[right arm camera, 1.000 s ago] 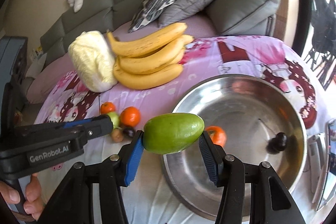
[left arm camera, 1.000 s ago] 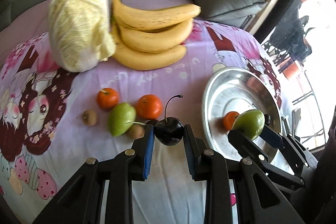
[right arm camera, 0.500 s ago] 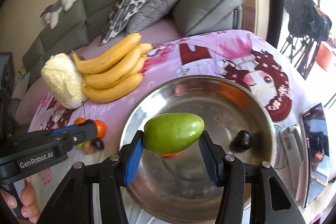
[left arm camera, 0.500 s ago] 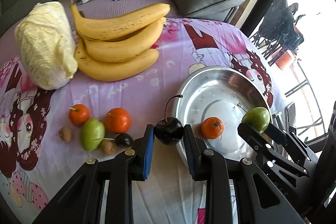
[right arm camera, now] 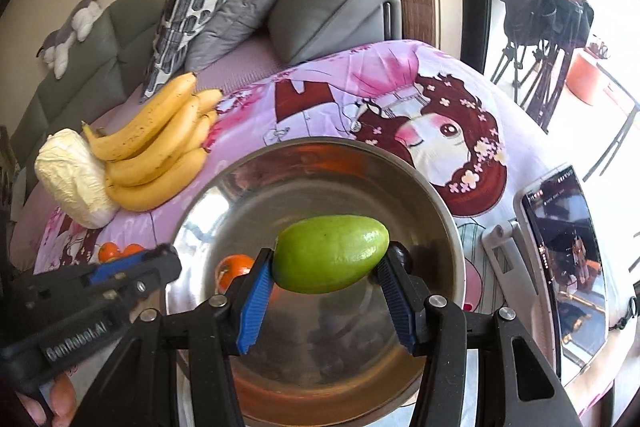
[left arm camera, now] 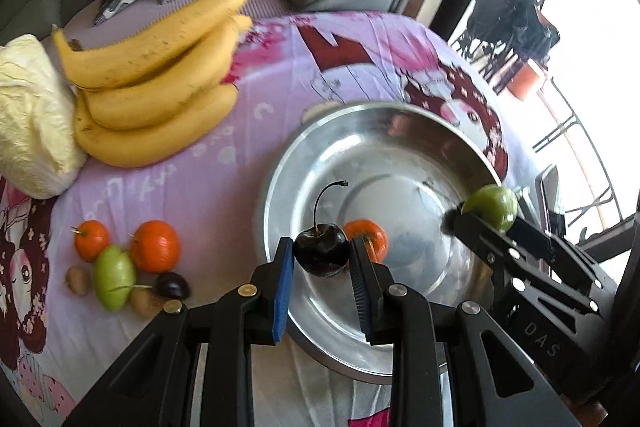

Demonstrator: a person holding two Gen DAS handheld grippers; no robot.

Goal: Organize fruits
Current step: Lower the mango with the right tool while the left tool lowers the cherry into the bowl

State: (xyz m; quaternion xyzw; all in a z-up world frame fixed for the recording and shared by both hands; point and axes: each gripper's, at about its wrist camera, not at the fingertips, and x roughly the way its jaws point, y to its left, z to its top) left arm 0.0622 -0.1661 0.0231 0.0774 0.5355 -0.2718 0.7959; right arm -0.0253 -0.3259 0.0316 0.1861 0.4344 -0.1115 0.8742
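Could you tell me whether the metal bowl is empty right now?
Not empty: one orange lies inside the metal bowl.

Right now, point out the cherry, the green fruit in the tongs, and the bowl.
cherry (left arm camera: 321, 254), left wrist view, middle of its dark body between the left tongs.
green fruit (right arm camera: 330, 253), right wrist view, centre of its skin.
bowl (right arm camera: 340, 145), right wrist view, far rim.
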